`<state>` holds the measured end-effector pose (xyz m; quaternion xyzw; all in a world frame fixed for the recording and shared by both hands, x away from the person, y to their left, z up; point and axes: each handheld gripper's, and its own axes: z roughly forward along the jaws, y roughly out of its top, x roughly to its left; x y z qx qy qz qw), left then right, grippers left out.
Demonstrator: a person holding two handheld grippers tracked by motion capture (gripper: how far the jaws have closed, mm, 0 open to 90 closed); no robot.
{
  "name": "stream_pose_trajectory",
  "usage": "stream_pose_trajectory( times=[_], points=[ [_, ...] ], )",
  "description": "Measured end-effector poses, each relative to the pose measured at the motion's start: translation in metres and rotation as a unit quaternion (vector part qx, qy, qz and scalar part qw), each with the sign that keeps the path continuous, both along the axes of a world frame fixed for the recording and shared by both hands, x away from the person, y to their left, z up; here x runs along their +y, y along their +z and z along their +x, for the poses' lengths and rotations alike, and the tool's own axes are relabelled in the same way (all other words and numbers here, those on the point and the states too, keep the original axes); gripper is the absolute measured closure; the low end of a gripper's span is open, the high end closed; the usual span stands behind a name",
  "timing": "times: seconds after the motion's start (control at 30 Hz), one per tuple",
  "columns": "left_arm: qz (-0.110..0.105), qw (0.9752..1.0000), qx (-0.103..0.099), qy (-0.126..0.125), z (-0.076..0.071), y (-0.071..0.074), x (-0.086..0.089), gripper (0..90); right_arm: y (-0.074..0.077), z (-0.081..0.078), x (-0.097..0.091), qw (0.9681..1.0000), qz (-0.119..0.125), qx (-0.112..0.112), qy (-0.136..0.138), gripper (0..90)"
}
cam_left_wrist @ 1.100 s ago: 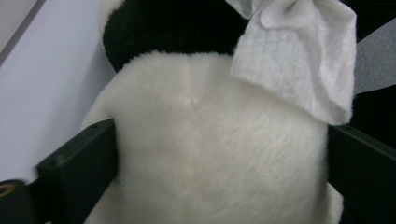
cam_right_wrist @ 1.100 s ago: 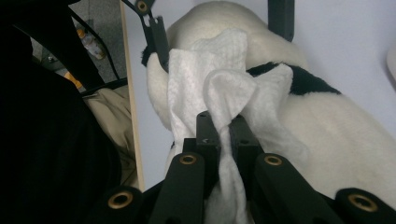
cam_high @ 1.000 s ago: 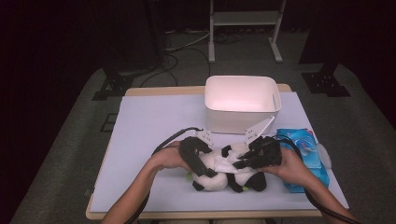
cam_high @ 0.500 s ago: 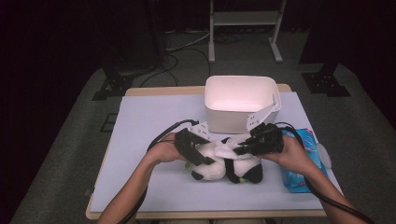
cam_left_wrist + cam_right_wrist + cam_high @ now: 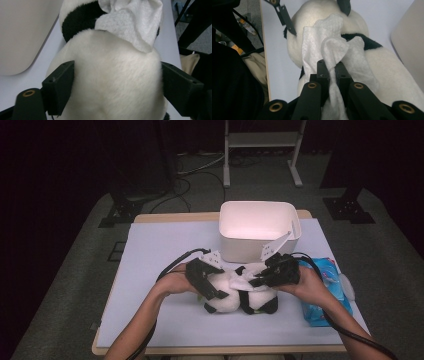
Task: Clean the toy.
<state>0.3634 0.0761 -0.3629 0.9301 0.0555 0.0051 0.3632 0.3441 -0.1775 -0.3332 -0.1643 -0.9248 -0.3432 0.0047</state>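
A black-and-white panda plush (image 5: 227, 299) lies on the pale table (image 5: 165, 255), just in front of a white box (image 5: 245, 251). My left gripper (image 5: 216, 292) straddles its white body (image 5: 112, 62), one jaw pressing on each side. These jaws have just been opening, with the plush still between them. My right gripper (image 5: 255, 281) is shut on a crumpled white wipe (image 5: 322, 42) that rests on the panda's back. The same wipe (image 5: 130, 22) drapes over the black band of fur in the left gripper view.
The white box's (image 5: 22, 32) rounded wall is close beside the plush. A blue pack (image 5: 325, 292) lies at the right, under my right forearm. The table's wooden edge (image 5: 265, 62) runs near the plush. Cables trail from both grippers.
Both hands and the panda have shifted a little toward the box since a second ago. The wipe stays in the right gripper's grip on the plush.
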Motion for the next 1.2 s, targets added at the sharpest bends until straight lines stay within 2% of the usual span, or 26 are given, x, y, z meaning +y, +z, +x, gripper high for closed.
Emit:
stream_pose_trajectory(
  times=[0.1,0.17,0.23,0.27,0.37,0.4,0.53,0.67,0.8,1.07,1.2],
  points=[
    [-0.014,0.9999,0.001,0.006,-0.004,0.002,0.005,13.3,-0.003,-0.006,-0.003,1.0,-0.003,-0.003,-0.002,84.2],
    [-0.009,0.9999,0.0,0.011,-0.004,0.004,0.009,12.8,-0.005,-0.01,-0.007,1.0,-0.003,-0.005,-0.001,84.2],
    [0.003,0.9996,0.001,0.029,-0.005,0.004,0.014,9.8,-0.006,-0.014,-0.01,1.0,-0.001,-0.004,-0.007,84.2],
    [0.005,0.9993,0.008,0.036,-0.006,0.003,0.016,8.8,-0.006,-0.015,-0.012,0.9999,-0.001,-0.005,-0.009,84.1],
    [0.005,0.9992,0.019,0.033,-0.008,-0.004,0.02,8.4,-0.006,-0.019,-0.016,0.9999,-0.002,-0.008,-0.01,84.1],
    [0.006,0.9992,0.019,0.033,-0.009,-0.005,0.021,8.4,-0.006,-0.021,-0.016,0.9999,-0.004,-0.006,-0.012,84.1],
    [-0.014,0.9991,0.017,0.037,-0.011,-0.01,0.022,10.2,-0.005,-0.025,-0.019,0.9998,-0.014,-0.011,-0.01,84.1],
    [-0.019,0.9992,0.012,0.033,-0.013,-0.015,0.02,13.1,-0.003,-0.028,-0.021,0.9996,-0.021,-0.014,-0.013,84.0],
    [-0.019,0.9992,0.005,0.035,-0.013,-0.015,0.017,13.1,-0.002,-0.029,-0.012,0.9995,-0.025,-0.019,-0.005,83.9],
    [-0.017,0.9994,0.001,0.031,-0.011,-0.015,0.013,13.1,-0.006,-0.024,0.019,0.9988,-0.038,-0.022,0.023,83.9],
    [-0.021,0.9994,0.002,0.028,-0.009,-0.016,0.015,13.0,-0.007,-0.024,0.02,0.9986,-0.041,-0.021,0.027,84.0]
  ],
)
